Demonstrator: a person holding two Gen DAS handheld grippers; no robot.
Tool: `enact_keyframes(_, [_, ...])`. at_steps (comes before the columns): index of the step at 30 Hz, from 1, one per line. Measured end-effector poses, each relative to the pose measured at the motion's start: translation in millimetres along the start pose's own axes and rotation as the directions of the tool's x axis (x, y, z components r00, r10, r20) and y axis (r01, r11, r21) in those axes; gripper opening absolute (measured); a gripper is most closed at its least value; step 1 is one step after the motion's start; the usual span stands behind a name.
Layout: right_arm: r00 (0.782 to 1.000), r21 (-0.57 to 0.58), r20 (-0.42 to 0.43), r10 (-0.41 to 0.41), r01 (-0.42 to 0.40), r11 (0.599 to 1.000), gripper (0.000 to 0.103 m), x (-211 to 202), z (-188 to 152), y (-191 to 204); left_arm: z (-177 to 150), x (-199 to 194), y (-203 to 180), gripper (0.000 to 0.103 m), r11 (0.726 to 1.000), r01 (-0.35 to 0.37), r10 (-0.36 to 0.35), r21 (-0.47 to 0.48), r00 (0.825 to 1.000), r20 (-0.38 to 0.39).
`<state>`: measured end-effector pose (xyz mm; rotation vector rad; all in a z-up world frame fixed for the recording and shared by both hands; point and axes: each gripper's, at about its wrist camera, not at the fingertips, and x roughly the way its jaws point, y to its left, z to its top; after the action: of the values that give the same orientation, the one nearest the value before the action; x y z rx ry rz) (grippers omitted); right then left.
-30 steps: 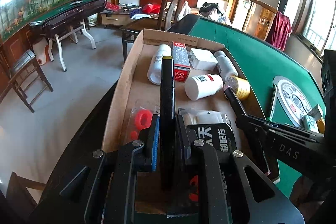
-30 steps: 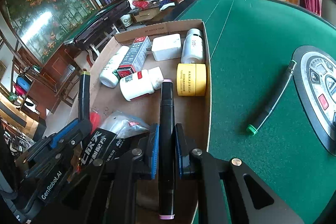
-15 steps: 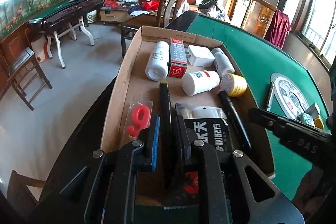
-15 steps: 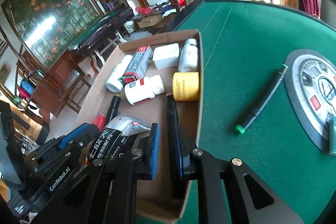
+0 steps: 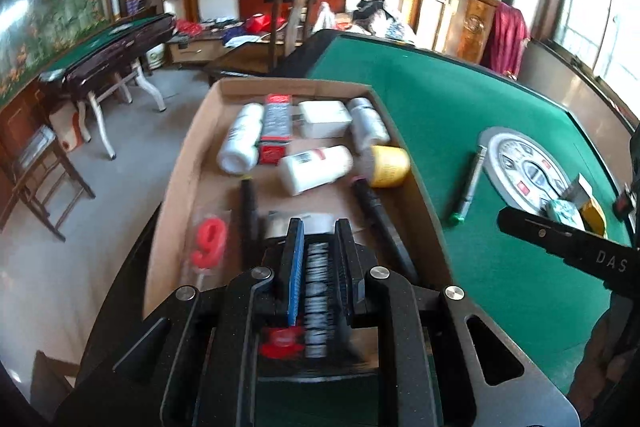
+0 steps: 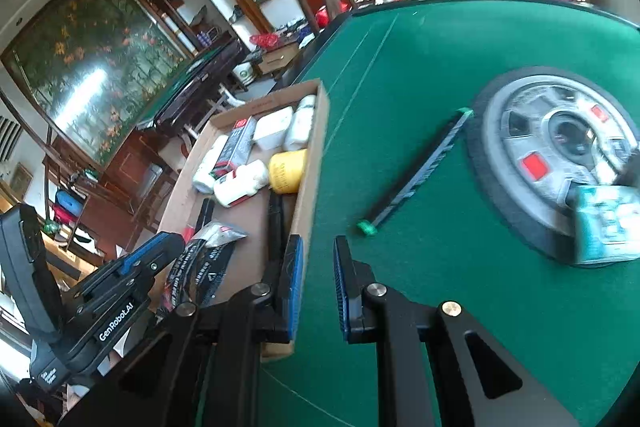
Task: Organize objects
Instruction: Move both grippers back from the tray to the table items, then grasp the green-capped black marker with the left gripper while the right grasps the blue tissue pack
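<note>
Two black markers lie in the cardboard box (image 5: 180, 163): one (image 5: 249, 211) beside a red "9" candle (image 5: 208, 239), the other (image 5: 376, 219) along the right wall. My left gripper (image 5: 319, 227) hovers over the box's near end above a black pouch. Its jaws stand close together with nothing between them. My right gripper (image 6: 318, 241) hangs over the box's right wall (image 6: 316, 163) and the green felt, jaws likewise narrow and empty. A green-capped pen (image 6: 420, 171) lies on the felt ahead of it, apart from both grippers.
The box also holds white bottles, a red carton, a white adapter and a yellow jar (image 5: 390, 167). A round grey control panel (image 6: 560, 147) sits in the felt, with a teal packet (image 6: 608, 227) on its near edge. Chairs and another table stand beyond the table edge.
Each gripper held a black marker a second ago; both markers now lie in the box. Both grippers have drawn back and up, the right one swinging right over the felt.
</note>
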<state>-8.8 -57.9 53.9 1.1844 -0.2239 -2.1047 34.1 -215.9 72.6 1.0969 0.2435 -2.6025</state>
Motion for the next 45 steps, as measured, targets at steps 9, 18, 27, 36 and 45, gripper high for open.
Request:
enact_keyframes(9, [0.991, 0.105, 0.082, -0.109, 0.100, 0.989, 0.021, -63, -6, -98, 28, 31, -96, 0.036, 0.972, 0.139, -0.123, 0.192, 0.988, -0.092])
enact_keyframes(18, [0.975, 0.240, 0.123, -0.185, 0.152, 0.959, 0.021, -87, 5, -169, 61, 118, -166, 0.036, 0.962, 0.096, -0.036, 0.257, 0.973, -0.229])
enact_keyframes(27, [0.973, 0.260, 0.107, -0.207, 0.173, 0.950, 0.021, -72, 15, -195, 58, 152, -174, 0.030, 0.966, 0.087, -0.026, 0.242, 0.969, -0.244])
enact_keyframes(36, [0.969, 0.160, 0.063, -0.239, 0.227, 0.961, 0.025, -50, 25, -193, 30, 126, -165, 0.016, 0.976, 0.129, -0.081, 0.176, 0.964, -0.255])
enact_keyframes(45, [0.979, -0.009, -0.143, -0.142, 0.143, 0.990, 0.045, -53, -2, -149, 22, 120, -164, 0.016, 0.979, 0.128, -0.088, 0.160, 0.967, -0.239])
